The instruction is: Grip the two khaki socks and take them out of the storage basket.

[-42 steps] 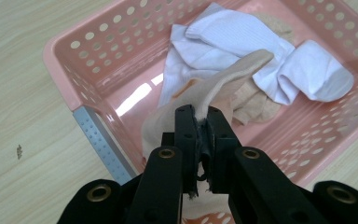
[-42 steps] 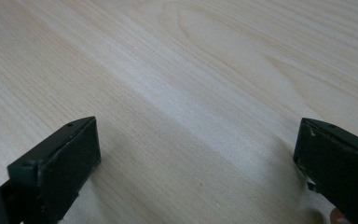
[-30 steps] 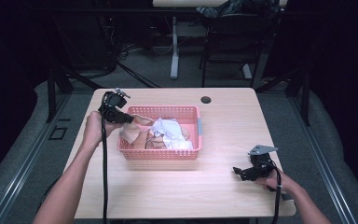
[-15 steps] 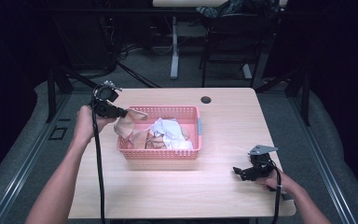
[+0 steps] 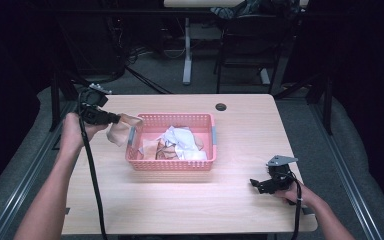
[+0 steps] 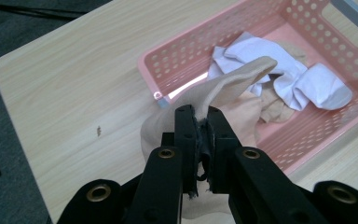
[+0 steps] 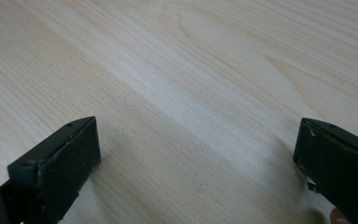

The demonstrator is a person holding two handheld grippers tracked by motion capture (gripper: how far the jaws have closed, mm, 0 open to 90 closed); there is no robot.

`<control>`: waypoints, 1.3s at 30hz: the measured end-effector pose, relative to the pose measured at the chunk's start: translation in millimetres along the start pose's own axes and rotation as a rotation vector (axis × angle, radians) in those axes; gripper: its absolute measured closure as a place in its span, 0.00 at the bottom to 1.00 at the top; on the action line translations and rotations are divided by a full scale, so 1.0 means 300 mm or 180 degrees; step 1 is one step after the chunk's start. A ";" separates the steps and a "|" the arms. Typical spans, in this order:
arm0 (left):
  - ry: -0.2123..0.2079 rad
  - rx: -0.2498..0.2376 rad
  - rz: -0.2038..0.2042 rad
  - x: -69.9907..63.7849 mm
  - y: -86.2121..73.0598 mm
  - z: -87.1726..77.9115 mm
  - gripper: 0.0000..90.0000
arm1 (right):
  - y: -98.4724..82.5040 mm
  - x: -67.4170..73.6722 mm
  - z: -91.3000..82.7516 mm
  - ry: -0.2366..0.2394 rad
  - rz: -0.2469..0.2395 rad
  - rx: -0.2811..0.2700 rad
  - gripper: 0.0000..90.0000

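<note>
One beige sock (image 6: 223, 88) | long axis toward basket (image 6: 307, 140) | left tool (image 6: 202, 122) clamped on it

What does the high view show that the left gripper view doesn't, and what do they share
High view alone: the right gripper low over the table's near right part, jaws apart, holding nothing, both forearms, a dark round hole in the far tabletop, and the floor with furniture beyond. Left gripper view alone: the jaws pinched shut on the beige sock, seen close, and the perforated basket wall. Both: the left gripper holding that sock at the pink basket's end, and white socks inside it.
</note>
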State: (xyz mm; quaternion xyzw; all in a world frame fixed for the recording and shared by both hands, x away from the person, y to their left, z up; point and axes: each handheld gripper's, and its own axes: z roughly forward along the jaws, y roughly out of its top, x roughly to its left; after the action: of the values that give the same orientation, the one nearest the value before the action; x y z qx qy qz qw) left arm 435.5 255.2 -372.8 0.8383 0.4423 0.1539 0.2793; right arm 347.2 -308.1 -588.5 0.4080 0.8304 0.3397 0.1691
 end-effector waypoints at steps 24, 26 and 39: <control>0.0223 0.0131 -0.0712 0.205 -0.230 0.028 0.95 | 0.000 -0.001 0.000 0.0003 -0.0001 -0.0002 0.00; 0.0243 0.0162 -0.0739 0.213 -0.243 0.042 0.95 | 0.000 -0.001 0.000 0.0003 0.0001 0.0003 0.00; 0.0295 0.0519 -0.0889 0.242 -0.311 0.206 0.95 | 0.000 -0.001 0.000 0.0002 -0.0002 0.0000 0.00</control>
State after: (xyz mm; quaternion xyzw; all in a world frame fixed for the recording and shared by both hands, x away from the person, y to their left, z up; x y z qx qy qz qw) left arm 446.4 337.0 -477.5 0.7805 0.5779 0.1157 0.2083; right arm 347.5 -308.3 -588.5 0.4076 0.8306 0.3398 0.1690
